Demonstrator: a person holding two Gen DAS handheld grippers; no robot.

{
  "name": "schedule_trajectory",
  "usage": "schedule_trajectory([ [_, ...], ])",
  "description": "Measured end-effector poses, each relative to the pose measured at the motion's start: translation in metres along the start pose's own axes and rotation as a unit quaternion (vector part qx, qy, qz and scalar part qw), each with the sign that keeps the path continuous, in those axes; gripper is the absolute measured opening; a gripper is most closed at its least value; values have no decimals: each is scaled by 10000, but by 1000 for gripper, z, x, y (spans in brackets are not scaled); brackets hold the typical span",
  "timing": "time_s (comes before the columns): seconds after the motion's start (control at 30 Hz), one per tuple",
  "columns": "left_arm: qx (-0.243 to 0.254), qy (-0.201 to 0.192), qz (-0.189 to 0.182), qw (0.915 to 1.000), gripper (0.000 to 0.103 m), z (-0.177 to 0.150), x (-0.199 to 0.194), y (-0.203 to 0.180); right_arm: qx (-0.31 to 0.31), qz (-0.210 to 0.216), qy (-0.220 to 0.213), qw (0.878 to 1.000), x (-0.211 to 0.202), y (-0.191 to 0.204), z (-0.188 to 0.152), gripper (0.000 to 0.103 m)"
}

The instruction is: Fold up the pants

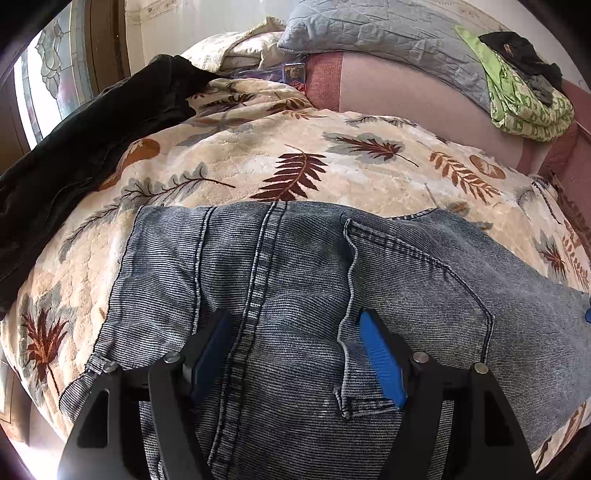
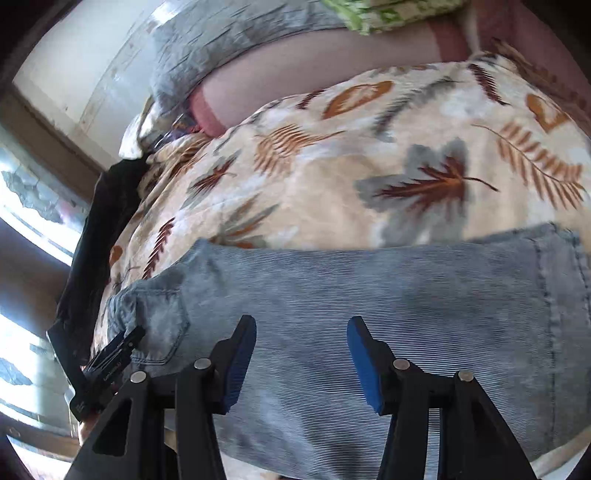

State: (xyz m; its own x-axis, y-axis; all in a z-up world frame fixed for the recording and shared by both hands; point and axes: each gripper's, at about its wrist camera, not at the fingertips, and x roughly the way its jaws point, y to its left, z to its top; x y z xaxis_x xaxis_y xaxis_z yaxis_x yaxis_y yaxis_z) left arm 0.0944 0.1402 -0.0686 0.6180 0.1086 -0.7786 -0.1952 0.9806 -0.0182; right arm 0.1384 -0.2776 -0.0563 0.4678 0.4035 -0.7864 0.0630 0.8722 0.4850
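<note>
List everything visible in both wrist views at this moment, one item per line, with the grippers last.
jeans: one, faded blue, spread flat on the blanket, nearest the cameras
blanket: one, cream with brown and grey leaves, covering the bed
jacket: one, black, on the blanket's left edge
pillow: one, grey quilted, at the far end
green cloth: one, green and white, far right, dark garment on top
sheet: pink, beyond the blanket
window: patterned glass, far left
left gripper: black with blue pads, open over the jeans
right gripper: same, open over the jeans
</note>
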Motion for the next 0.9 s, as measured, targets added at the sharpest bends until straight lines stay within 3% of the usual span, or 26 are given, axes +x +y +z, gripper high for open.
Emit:
schedule_trajectory([
  [0.07, -38, -34, 48, 10000, 73, 1, -2, -1, 702, -297, 17, 9971, 6, -54, 17, 55],
  [0.1, -59, -23, 67, 10000, 73, 2, -4, -3, 960, -139, 233, 9950, 18, -78, 25, 55],
  [0.13, -65, -28, 85, 9999, 73, 2, -7, -5, 1213, 336, 210, 9918, 20, -95, 30, 54],
  [0.2, -79, -163, 51, 9998, 73, 1, -20, -10, 1525, 694, 30, 9859, 6, -108, 35, 55],
  [0.3, -4, -296, -139, 9995, 73, -2, -40, -24, 1467, 1133, -478, 9815, -38, -106, 23, 59],
  [0.4, 129, -342, -496, 9981, 73, -6, -56, -48, 1646, 879, -727, 9798, -79, -119, -15, 65],
  [0.6, 763, -221, -1065, 9911, 73, -19, -59, -116, 2645, 930, -755, 9569, -121, -176, -91, 65],
  [0.77, 932, 77, -1394, 9858, 73, -29, -51, -155, 3152, 1031, -662, 9411, -107, -200, -94, 65],
  [0.9, 1005, 100, -1491, 9837, 73, -30, -54, -169, 3263, 942, -399, 9397, -87, -201, -86, 65],
])
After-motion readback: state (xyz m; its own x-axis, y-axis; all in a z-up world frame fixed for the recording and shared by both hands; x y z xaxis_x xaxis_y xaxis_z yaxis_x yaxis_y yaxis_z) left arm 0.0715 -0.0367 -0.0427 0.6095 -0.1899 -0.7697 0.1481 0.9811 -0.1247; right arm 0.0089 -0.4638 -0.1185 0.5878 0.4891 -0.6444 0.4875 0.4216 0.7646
